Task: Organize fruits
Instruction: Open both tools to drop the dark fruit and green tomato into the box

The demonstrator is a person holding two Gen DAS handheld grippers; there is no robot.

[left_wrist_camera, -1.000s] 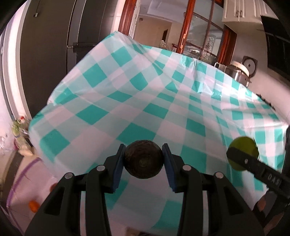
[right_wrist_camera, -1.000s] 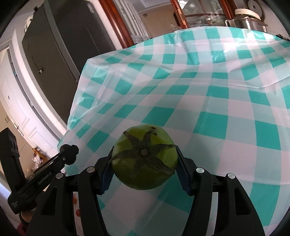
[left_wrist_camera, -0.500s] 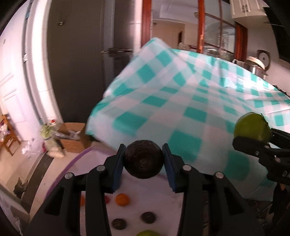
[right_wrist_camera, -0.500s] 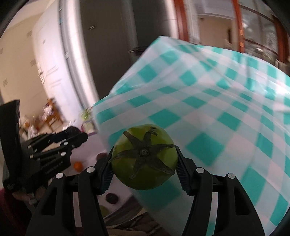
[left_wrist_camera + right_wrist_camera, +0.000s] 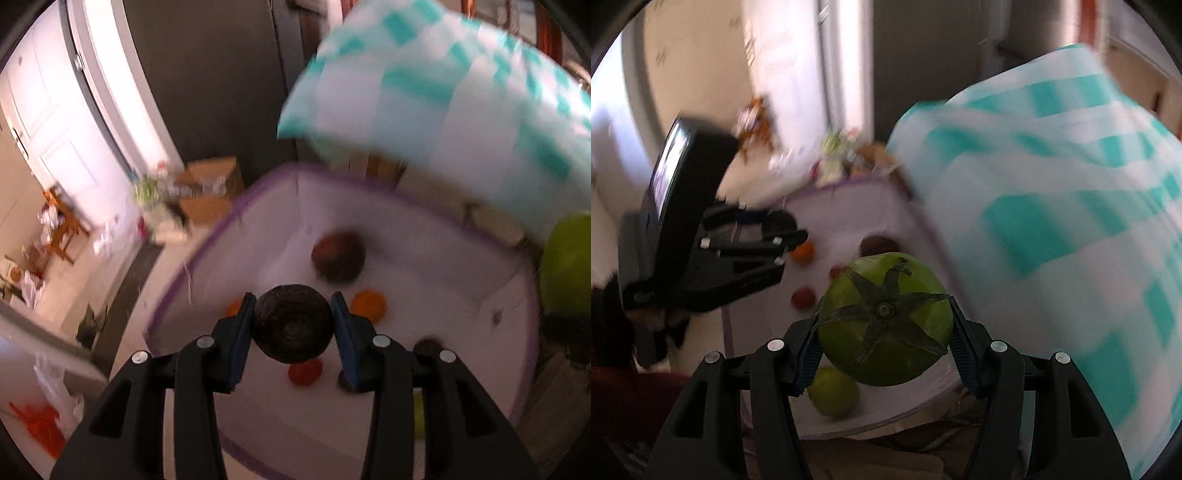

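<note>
My left gripper (image 5: 292,328) is shut on a dark, rough avocado (image 5: 292,326) and holds it above a white bin with purple trim (image 5: 207,251). My right gripper (image 5: 884,325) is shut on a large green tomato (image 5: 886,317) with a dark star-shaped calyx, above the same bin (image 5: 849,195). The tomato shows at the right edge of the left wrist view (image 5: 567,273). The left gripper shows at the left of the right wrist view (image 5: 790,236). Several fruits lie in the bin: a dark red-brown one (image 5: 338,256), an orange one (image 5: 368,304), a red one (image 5: 305,371), a yellow-green one (image 5: 833,391).
The table with the teal-and-white checked cloth (image 5: 443,81) hangs over the bin at the upper right, also in the right wrist view (image 5: 1071,221). Cardboard boxes (image 5: 210,184) and clutter sit on the floor past the bin. A dark fridge (image 5: 221,74) stands behind.
Both grippers have swung left and down off the table, still holding their fruits. The view went from the checked cloth to the floor bin below.
</note>
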